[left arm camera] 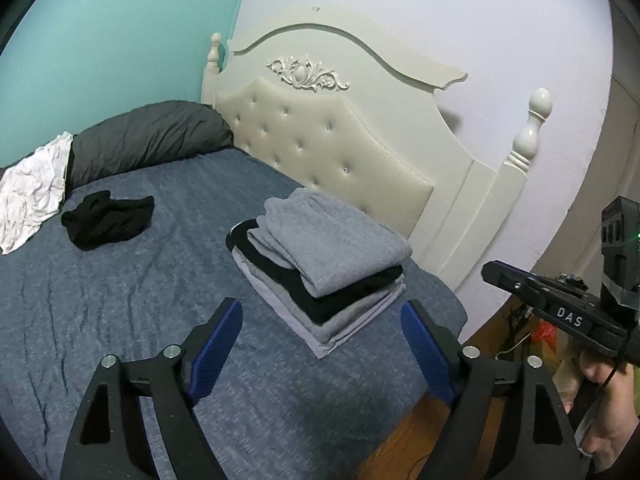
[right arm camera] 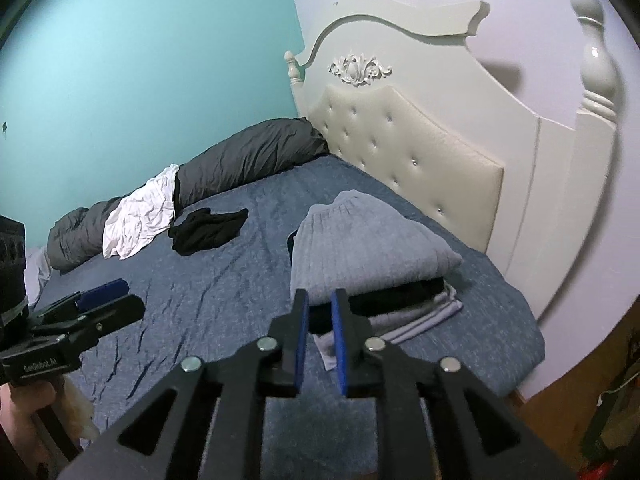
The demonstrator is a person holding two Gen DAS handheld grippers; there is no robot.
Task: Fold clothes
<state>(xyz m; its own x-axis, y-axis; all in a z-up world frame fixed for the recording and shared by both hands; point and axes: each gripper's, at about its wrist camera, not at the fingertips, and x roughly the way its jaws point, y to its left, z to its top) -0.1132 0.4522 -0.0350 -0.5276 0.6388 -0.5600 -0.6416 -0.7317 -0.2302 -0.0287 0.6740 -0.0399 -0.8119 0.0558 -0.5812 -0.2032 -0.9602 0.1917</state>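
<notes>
Several folded garments, knitted grey and smooth black, form a neat stack (left arm camera: pixel 320 264) near the tufted cream headboard (left arm camera: pixel 332 148) on the wrinkled blue bed (left arm camera: pixel 120 300). Its lower layers are mostly hidden beneath the ribbed grey top piece. A crumpled black garment (left arm camera: pixel 108 218) and white cloth (left arm camera: pixel 32 196) lie apart. Left tongs (left arm camera: pixel 320 318) gape wide, empty; right tongs (right arm camera: pixel 320 314) nearly closed, holding nothing.
</notes>
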